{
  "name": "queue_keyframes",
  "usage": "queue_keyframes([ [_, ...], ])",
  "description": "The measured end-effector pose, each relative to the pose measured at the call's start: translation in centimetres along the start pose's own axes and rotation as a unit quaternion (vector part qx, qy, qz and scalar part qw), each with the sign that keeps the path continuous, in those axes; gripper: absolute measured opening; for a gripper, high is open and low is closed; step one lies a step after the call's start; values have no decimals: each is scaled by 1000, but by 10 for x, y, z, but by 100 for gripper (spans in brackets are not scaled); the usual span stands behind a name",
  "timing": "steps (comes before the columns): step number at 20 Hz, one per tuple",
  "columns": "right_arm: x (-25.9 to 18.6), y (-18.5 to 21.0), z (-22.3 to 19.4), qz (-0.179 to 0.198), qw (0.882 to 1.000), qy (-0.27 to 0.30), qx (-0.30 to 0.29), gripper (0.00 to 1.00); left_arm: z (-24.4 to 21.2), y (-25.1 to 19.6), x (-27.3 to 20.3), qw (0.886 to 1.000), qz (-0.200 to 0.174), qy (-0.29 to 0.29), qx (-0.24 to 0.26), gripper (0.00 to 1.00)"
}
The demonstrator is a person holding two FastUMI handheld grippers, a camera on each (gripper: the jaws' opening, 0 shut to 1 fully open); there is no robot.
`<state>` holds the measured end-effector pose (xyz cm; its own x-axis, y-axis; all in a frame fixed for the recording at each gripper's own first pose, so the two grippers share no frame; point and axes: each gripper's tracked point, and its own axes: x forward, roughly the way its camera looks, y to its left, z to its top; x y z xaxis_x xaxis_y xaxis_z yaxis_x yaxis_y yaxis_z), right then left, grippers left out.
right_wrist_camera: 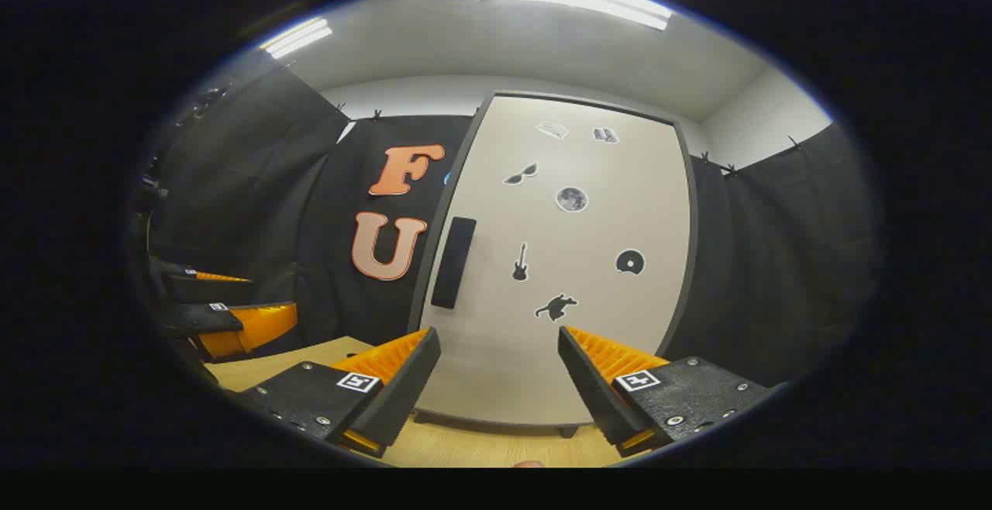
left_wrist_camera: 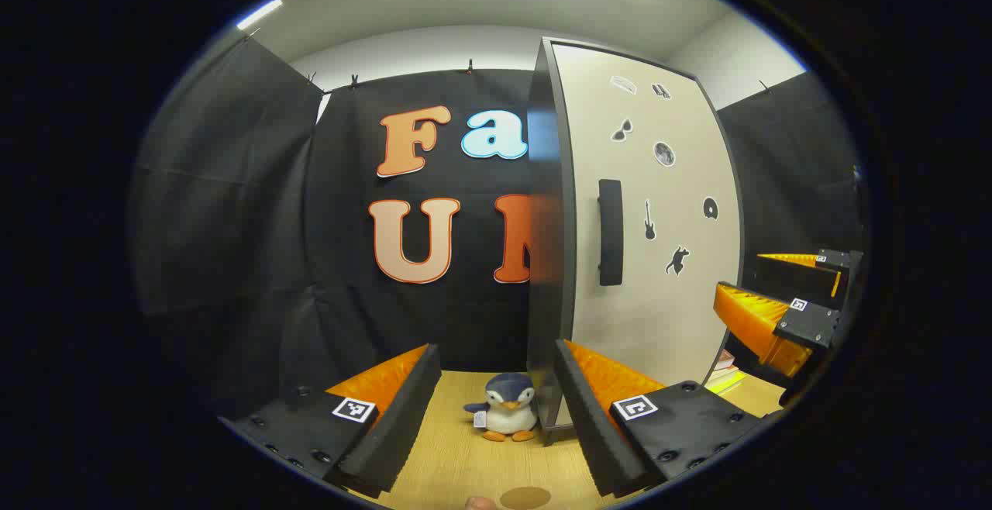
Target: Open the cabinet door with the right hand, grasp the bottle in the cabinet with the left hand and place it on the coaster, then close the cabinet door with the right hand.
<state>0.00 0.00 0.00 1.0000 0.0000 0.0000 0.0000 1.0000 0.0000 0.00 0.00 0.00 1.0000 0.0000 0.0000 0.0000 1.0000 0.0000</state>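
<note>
Nearest the lens in the left gripper view, the left claw [left_wrist_camera: 496,409] stands wide apart over the wooden worktop [left_wrist_camera: 457,463], holding nothing. Just under its gap, at the bottom edge, lies a round brown coaster [left_wrist_camera: 525,497]. Straight ahead between the fingers sits a small plush penguin [left_wrist_camera: 505,417], close beside the cabinet's near corner. Ahead and to the right of that claw rises the cabinet [left_wrist_camera: 647,301], its pale door [left_wrist_camera: 659,184] shut, with a dark vertical handle [left_wrist_camera: 611,232] and little black stickers. Further right, level with the door's lower half, the right claw [left_wrist_camera: 763,293] hangs in the air, also spread. The bottle is presumably behind the closed door; I cannot see it.

The right gripper view faces the door [right_wrist_camera: 558,262] squarely: the right claw [right_wrist_camera: 496,386] is wide, empty, short of the door, the handle [right_wrist_camera: 453,262] ahead and slightly left. Far left of it hovers the left claw [right_wrist_camera: 225,308]. The penguin and coaster are seen from the left gripper view.
</note>
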Motion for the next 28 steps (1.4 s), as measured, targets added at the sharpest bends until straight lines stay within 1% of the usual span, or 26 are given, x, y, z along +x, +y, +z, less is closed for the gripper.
queue_keyframes([
  [1, -1, 1, -1, 2, 1000, 3, 2, 95, 3, 0, -1, 1000, 2, -2, -2, 98],
  [2, -2, 1, -3, 3, 1000, 5, 4, 95, 2, 1, -2, 1000, 3, -1, -2, 96],
  [3, -4, 2, -6, 4, 1000, 8, 6, 95, 2, 1, -3, 1000, 4, 0, -1, 96],
  [4, -5, 1, -8, 4, 1000, 10, 10, 95, 3, 1, -6, 1000, 6, -1, 0, 98],
  [5, -7, 0, -9, 3, 1000, 13, 13, 95, 4, 2, -8, 1000, 8, -1, 2, 96],
  [6, -9, -1, -9, 1, 1000, 13, 15, 95, 5, 4, -10, 1000, 11, -2, 3, 98],
  [7, -10, -2, -9, -2, 1000, 12, 17, 95, 5, 4, -12, 1000, 13, -3, 2, 96],
  [10, -14, -5, -9, -12, 1000, 12, 17, 95, 6, 4, -15, 1000, 13, -3, -4, 96],
  [16, -7, 10, -8, -6, 1000, 13, 28, 95, 1, 11, -23, 1000, 20, -1, -2, 96],
  [20, 21, 21, -1, -4, 999, 12, 47, 95, 1, 30, -19, 999, 32, -3, 2, 96],
  [24, 58, 34, 16, -2, 998, 0, 57, 95, -6, 47, -15, 999, 42, 1, 0, 96],
  [27, 88, 38, 32, -12, 998, -9, 54, 95, -11, 56, -10, 999, 46, 6, -4, 96],
  [28, 98, 39, 35, -17, 998, -10, 54, 95, -13, 58, -10, 999, 48, 7, -3, 98],
])
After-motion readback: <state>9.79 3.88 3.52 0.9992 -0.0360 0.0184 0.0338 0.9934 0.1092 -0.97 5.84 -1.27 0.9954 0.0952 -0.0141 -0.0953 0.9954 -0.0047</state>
